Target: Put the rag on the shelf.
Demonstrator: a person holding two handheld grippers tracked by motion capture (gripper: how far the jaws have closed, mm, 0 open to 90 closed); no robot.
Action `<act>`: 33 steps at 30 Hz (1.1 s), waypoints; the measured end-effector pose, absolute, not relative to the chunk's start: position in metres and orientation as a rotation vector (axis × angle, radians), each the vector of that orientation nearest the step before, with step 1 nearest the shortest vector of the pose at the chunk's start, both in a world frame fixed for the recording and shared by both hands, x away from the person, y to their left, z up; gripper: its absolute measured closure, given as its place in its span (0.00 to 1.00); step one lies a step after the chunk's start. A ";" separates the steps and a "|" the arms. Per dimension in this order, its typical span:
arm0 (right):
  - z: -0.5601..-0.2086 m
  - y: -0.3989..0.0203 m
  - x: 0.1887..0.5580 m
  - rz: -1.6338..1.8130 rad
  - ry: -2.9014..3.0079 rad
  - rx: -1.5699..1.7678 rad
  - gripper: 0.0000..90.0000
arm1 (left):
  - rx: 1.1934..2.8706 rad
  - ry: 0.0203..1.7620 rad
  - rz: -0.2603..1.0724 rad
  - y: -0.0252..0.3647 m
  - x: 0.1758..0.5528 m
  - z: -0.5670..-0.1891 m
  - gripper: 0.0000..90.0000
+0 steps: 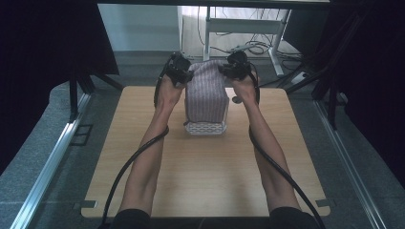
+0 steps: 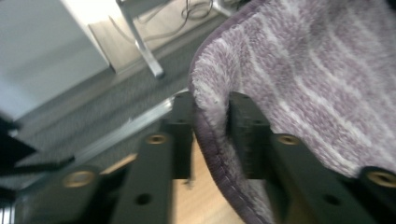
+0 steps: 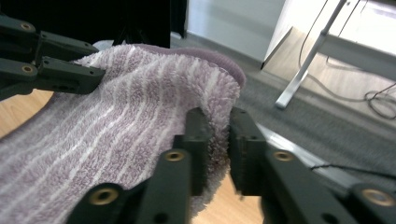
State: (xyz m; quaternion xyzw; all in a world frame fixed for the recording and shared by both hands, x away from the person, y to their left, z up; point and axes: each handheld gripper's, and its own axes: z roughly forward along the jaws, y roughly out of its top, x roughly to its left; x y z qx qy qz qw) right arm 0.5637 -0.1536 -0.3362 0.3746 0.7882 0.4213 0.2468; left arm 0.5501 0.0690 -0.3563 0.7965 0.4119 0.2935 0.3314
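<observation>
A fluffy purple towel with thin pale stripes and a darker stitched hem hangs lifted over the far half of the table. Its lower end rests on a white basket. The left gripper pinches one top corner, the right gripper the other, jaws clamped on pile.
</observation>
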 end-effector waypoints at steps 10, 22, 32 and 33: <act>-0.349 -0.162 0.565 1.186 2.192 1.082 0.62 | 2.032 1.088 0.652 0.077 0.547 -0.359 0.44; -0.357 -0.162 0.556 1.227 2.249 1.065 0.47 | 2.060 1.025 0.590 0.075 0.532 -0.363 0.30; -0.358 -0.163 0.542 1.268 2.284 1.034 0.35 | 2.032 0.991 0.494 0.083 0.520 -0.362 0.22; -0.357 -0.164 0.540 1.278 2.289 1.032 0.34 | 2.029 0.988 0.489 0.084 0.518 -0.361 0.21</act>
